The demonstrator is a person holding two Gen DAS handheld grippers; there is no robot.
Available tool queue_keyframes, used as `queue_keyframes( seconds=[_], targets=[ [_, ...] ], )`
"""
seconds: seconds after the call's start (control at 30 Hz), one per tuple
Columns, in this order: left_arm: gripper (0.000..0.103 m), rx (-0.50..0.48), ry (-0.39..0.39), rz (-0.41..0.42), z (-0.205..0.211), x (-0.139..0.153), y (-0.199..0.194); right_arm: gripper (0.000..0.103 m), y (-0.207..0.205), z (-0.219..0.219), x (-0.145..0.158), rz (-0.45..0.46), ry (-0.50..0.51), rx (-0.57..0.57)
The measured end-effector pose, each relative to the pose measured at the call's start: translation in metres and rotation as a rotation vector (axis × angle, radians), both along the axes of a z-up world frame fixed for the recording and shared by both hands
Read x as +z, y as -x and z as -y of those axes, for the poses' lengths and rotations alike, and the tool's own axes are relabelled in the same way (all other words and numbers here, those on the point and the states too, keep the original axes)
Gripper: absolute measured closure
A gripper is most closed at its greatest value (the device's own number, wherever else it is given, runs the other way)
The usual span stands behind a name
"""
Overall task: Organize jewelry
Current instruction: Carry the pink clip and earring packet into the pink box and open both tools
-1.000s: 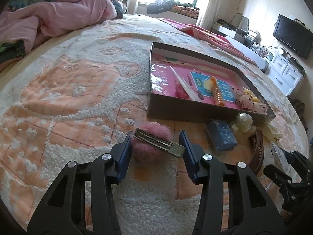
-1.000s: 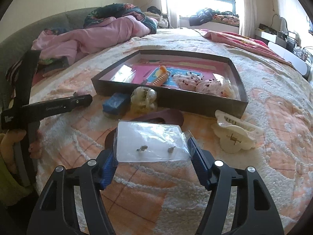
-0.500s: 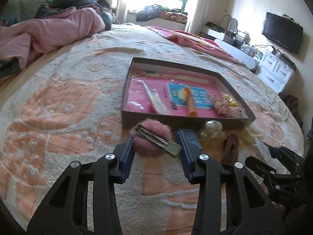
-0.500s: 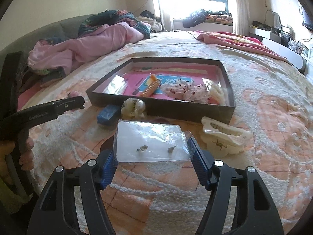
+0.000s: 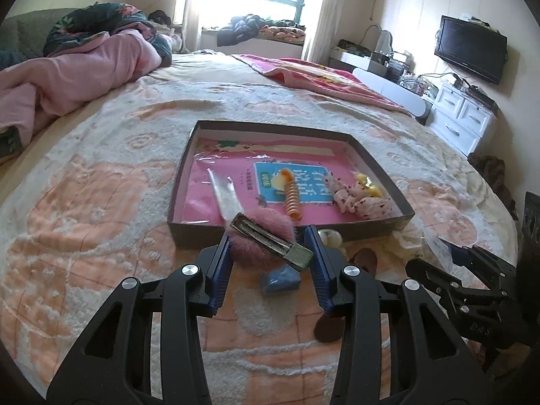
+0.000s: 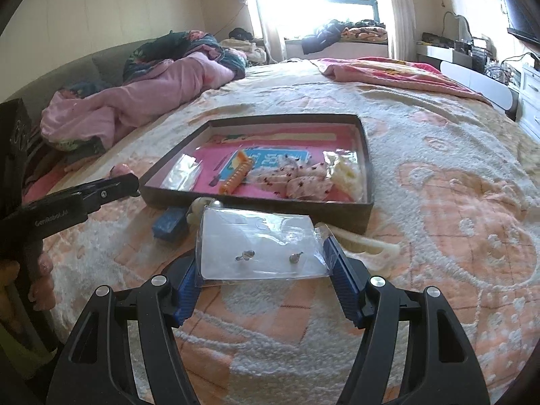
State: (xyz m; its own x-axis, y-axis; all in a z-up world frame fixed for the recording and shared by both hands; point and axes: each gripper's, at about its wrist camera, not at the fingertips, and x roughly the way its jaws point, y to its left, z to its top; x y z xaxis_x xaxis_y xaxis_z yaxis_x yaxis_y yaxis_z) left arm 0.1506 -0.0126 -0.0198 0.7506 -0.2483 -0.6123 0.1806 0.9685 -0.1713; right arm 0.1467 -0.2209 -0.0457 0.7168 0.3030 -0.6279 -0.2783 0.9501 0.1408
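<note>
Both your hands have come up and fwd since a sec ago: the shallow dark cardboard tray w/ pink lining point(image 5: 398, 213) now sits straight ahead in both wrist views, closer than before.

Left to right: your left gripper point(image 5: 270, 249) is clamped on the fluffy pink pom-pom hair clip point(image 5: 266, 236), metal clasp side up, held just above the tray's near wall. Below it on the peach-and-cream blanket point(image 5: 84, 219) lie a small blue block point(image 5: 281, 279) and a brown hair claw point(image 5: 366, 260).

In the tray: a clear sachet point(image 5: 226, 195), an orange spiral hair tie point(image 5: 292, 199), a pink speckled scrunchie point(image 5: 359, 200).

Your right gripper point(image 6: 263, 266) holds a clear plastic bag w/ two small earrings point(image 6: 261, 246) by its side edges, off the blanket, near the tray's front wall. A cream hair claw point(image 6: 368, 246) lies just right of it.
</note>
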Motion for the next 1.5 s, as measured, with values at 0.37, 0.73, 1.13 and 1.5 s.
queue_keyframes(
  seconds=[0.37,0.73,1.13,1.5],
  targets=[
    [0.070,-0.047,0.015,0.013,0.025,0.006,-0.019,0.038,-0.008,0.021,0.013,0.027,-0.004,-0.050],
    [0.070,-0.080,0.019,0.014,0.040,0.003,-0.040,0.038,-0.019,0.031,0.019,0.060,0.035,-0.090],
    [0.070,-0.069,0.029,-0.013,0.042,-0.010,-0.072,0.038,-0.049,0.037,0.020,0.047,0.062,-0.095],
    [0.070,-0.024,0.027,-0.045,0.031,-0.020,-0.093,0.038,-0.077,0.020,0.016,0.035,0.109,-0.021]
  ],
)
